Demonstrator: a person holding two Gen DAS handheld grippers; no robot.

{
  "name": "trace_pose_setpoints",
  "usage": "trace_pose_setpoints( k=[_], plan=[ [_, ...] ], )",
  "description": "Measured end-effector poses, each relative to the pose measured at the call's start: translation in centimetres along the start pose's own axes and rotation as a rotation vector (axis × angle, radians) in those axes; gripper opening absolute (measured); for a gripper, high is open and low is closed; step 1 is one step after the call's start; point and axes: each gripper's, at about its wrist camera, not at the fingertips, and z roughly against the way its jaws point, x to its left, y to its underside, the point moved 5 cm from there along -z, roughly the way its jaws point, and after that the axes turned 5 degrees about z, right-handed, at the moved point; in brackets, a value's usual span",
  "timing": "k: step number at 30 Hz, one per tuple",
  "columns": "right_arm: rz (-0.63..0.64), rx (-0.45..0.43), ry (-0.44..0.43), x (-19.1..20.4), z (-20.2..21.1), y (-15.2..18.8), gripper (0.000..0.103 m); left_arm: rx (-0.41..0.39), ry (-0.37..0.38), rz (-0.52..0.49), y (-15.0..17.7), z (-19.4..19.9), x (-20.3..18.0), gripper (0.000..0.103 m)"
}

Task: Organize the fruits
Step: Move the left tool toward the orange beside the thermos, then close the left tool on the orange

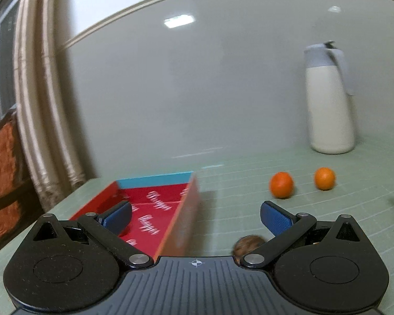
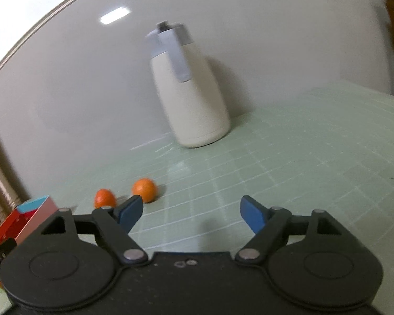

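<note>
Left claw (image 1: 195, 216): gaped, empty.
Right claw (image 2: 190, 214): spread wide (nothing between).
Round orange fruits (image 2: 144, 189): at its 11 o'clock.

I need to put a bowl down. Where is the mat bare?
Bare mat lies right of the jug, and between the red box and the two oranges. It is tighter around the oranges and the brown fruit.
</note>
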Motion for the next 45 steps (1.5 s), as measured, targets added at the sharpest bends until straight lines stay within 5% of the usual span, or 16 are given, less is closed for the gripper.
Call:
trace_pose_setpoints(
  k=[11, 19, 23, 34, 39, 41, 45],
  plan=[
    [-0.039, -0.033, 0.139, -2.4, 0.7, 0.2, 0.085, 0.031, 0.13, -0.066, -1.8, -3.5, -4.6, 0.103],
    [-0.021, -0.108, 0.354, -4.8, 2.2, -0.1, 0.087, 0.121, 0.198, -0.099, -3.1, -8.0, -8.1, 0.102],
    [-0.032, -0.107, 0.352, -6.0, 2.2, -0.3, 0.088, 0.197, 0.24, -0.143, -3.3, -10.8, -10.4, 0.072],
    [-0.053, -0.115, 0.332, -7.0, 2.9, -0.6, 0.09, 0.347, 0.33, -0.154, -3.3, -14.5, -13.4, 0.065],
    [-0.062, -0.113, 0.313, -7.0, 2.9, -0.6, 0.09, 0.349, 0.307, -0.155, -3.4, -14.6, -13.4, 0.047],
    [-0.061, -0.114, 0.312, -7.0, 3.0, -0.6, 0.09, 0.337, 0.289, -0.144, -3.5, -14.8, -13.0, 0.032],
    [-0.07, -0.11, 0.302, -7.0, 2.9, -0.6, 0.09, 0.335, 0.286, -0.106, -3.5, -14.7, -11.8, 0.029]
  ],
)
